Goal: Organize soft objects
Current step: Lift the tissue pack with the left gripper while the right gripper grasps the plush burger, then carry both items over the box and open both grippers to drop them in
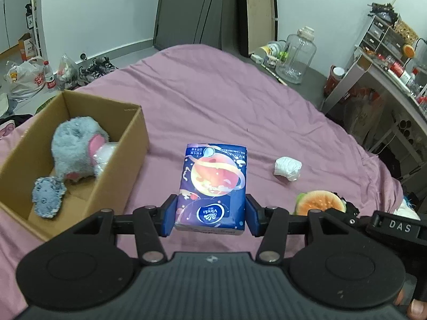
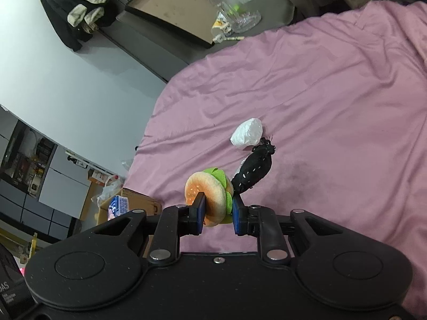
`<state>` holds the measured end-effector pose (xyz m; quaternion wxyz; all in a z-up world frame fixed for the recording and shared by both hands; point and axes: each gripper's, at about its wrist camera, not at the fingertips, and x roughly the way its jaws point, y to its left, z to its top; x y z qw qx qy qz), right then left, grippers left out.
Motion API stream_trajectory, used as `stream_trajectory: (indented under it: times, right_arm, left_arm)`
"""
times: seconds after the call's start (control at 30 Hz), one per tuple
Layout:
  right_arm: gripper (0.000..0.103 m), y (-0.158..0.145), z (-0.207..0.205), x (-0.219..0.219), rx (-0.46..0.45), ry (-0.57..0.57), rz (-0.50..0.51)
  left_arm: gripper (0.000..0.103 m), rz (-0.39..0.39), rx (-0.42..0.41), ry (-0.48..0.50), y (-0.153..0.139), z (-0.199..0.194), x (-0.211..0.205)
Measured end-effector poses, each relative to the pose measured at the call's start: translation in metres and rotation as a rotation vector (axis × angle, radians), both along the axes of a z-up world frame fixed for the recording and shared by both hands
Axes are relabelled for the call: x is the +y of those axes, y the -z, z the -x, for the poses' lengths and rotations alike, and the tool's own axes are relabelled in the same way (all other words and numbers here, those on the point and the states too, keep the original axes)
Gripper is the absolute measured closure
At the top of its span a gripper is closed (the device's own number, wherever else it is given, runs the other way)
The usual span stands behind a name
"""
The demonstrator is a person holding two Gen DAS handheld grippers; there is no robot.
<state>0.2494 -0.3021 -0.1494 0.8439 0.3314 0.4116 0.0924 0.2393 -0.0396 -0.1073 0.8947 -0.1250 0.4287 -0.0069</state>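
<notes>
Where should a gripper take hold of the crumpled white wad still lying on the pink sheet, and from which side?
Probably across the middle of the crumpled white wad, coming from above. It lies alone as a lumpy ball on the pink sheet, with bare fabric on each side in the left wrist view; the black cloth appears to touch one end.
</notes>
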Motion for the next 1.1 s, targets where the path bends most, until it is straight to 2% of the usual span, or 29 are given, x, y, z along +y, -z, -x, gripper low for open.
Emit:
stream_trajectory:
  times: [0.23, 0.5, 0.7, 0.93, 1.03, 1.1]
  right_arm:
    - [0.083, -0.018, 0.021, 0.006, -0.05, 0.008, 0.034]
    - [0.083, -0.037, 0.039, 0.02, -0.063, -0.003, 0.07]
    - [0.083, -0.051, 0.041, 0.035, -0.081, -0.008, 0.114]
    - [0.082, -0.064, 0.044, 0.062, -0.105, -0.029, 0.141]
    - [0.083, -0.067, 0.04, 0.077, -0.114, -0.05, 0.144]
    - [0.083, -0.066, 0.036, 0.089, -0.113, -0.066, 0.146]
  left_arm:
    - [0.052, 0.009, -0.038, 0.003, -0.022, 0.018, 0.018]
    - [0.052, 0.017, -0.08, -0.003, -0.031, 0.03, 0.04]
    - [0.052, 0.051, -0.101, -0.025, -0.035, 0.033, 0.06]
    - [0.052, 0.048, -0.137, -0.032, -0.045, 0.037, 0.081]
    - [0.052, 0.089, -0.139, -0.033, -0.047, 0.037, 0.098]
    - [0.052, 0.089, -0.144, -0.054, -0.048, 0.037, 0.11]
